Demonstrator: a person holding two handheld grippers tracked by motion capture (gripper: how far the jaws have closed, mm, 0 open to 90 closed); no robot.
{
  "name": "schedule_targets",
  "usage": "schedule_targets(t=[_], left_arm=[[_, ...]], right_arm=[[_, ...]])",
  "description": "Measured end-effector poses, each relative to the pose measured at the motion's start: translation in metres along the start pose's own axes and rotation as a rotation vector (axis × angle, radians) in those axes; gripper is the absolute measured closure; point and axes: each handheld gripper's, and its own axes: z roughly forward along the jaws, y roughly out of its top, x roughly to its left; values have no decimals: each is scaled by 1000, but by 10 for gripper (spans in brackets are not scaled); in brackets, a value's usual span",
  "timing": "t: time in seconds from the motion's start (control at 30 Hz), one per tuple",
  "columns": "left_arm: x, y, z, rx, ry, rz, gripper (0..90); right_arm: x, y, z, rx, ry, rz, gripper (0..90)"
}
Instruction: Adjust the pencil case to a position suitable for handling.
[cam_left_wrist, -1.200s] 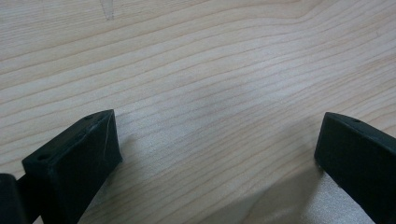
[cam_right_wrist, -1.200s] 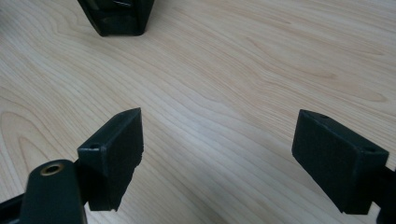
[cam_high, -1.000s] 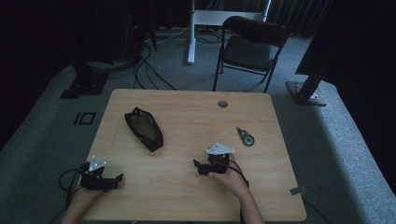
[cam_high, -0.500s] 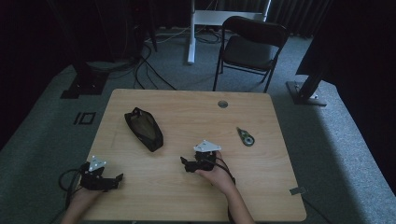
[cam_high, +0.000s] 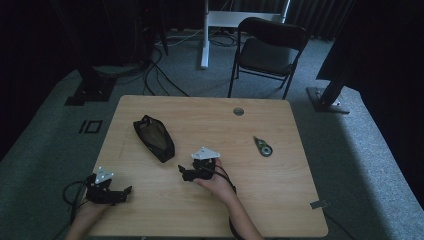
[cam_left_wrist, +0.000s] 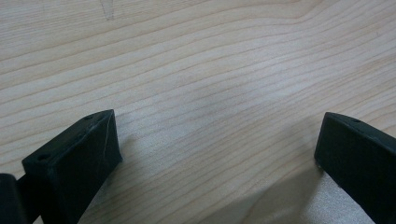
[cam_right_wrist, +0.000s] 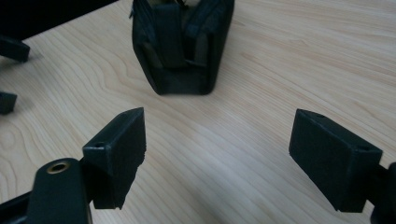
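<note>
Black zippered fabric pouch (cam_right_wrist: 182, 44) lies left of centre on the light wood desk (cam_high: 280, 185); we're on approach, right gripper (cam_right_wrist: 217, 158) fingers wide and just short of its near end, left gripper (cam_left_wrist: 217, 154) wide, idle; next: close in, clamp.

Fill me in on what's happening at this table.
A person sits at a wooden table with a two-jaw gripper in each hand. The right gripper is open and pointed at a black zip pouch, close to its near end but not touching it. The left gripper is open too, low over bare wood at the near left corner. A small correction-tape dispenser lies apart on the right.
</note>
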Motion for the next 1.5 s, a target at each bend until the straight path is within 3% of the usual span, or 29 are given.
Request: schedule_targets(t=[0.7, 0.93, 1.0, 1.23, 1.4, 1.5], left_arm=[[0, 0, 0, 0, 0, 0, 1], [0, 0, 0, -2, -1, -2, 1], [0, 0, 0, -2, -1, -2, 1], [0, 0, 0, -1, 0, -2, 1], [0, 0, 0, -2, -1, -2, 1], [0, 0, 0, -2, -1, -3, 1]], right_arm=[[29, 22, 35, -17, 24, -10, 235], [36, 27, 42, 2, 26, -23, 439], [37, 28, 45, 13, 6, -43, 478], [35, 33, 52, 16, -43, -45, 528], [28, 34, 56, 21, -14, -36, 717], [28, 34, 54, 29, -18, -55, 723]])
